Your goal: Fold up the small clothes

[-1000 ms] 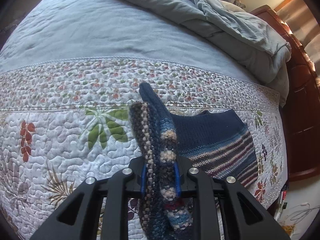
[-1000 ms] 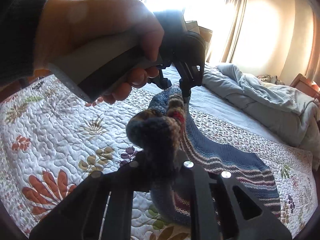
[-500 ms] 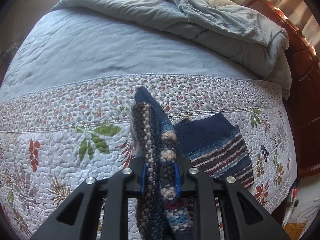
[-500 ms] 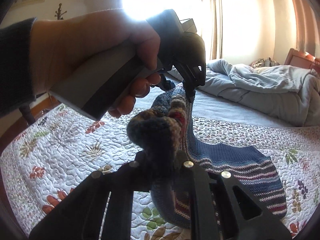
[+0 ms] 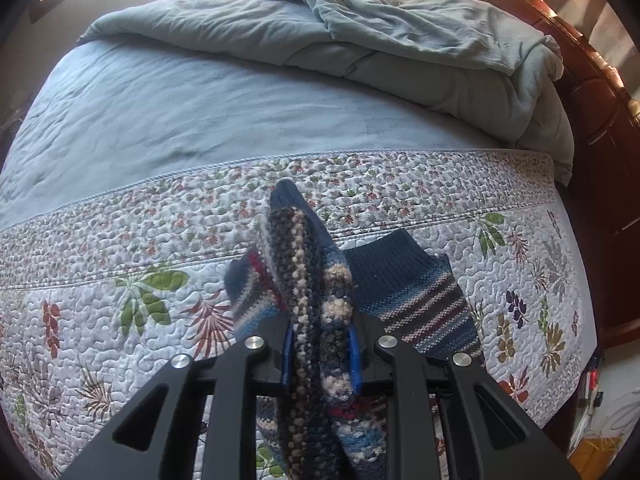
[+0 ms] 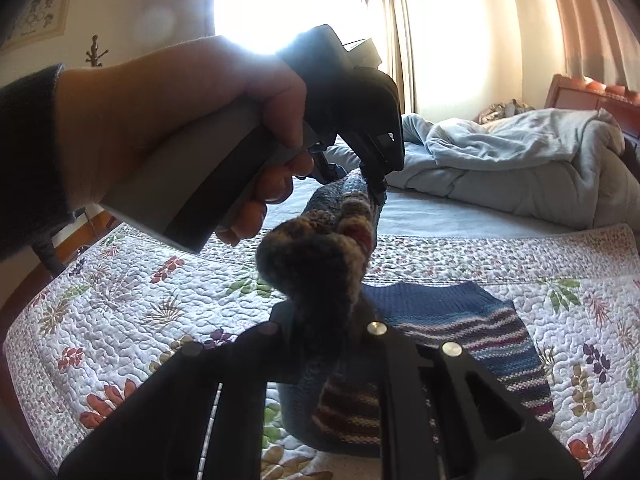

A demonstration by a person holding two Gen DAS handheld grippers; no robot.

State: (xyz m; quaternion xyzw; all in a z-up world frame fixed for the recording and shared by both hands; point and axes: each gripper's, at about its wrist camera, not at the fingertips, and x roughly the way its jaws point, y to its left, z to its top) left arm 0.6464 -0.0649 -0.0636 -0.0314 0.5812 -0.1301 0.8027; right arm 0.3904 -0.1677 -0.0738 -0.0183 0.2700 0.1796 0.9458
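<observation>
In the left wrist view, my left gripper [image 5: 322, 346] is closed tight on a bunched edge of the striped knit garment [image 5: 424, 304]; the blue pads [image 5: 354, 354] press the folds from both sides with no gap left. The gathered knit rises upright from between the fingers, and a flap of it hangs to the left. The rest of the garment lies flat on the floral quilt [image 5: 120, 320], to the right of the gripper and toward the right edge of the bed, navy collar end farther up the bed. Past the quilt's upper border lies the pale blue sheet [image 5: 200, 104], then a rumpled grey-blue comforter [image 5: 400, 36] against the wooden headboard [image 5: 580, 92] at the far right.

In the right wrist view, my left hand [image 6: 160, 120] grips the left tool's handle at upper left, its tip pinching the garment's raised edge. My right gripper [image 6: 320, 332] is likewise clamped on a thick wad of the same garment, lifted clear of the quilt. The striped body lies flat to the right.
</observation>
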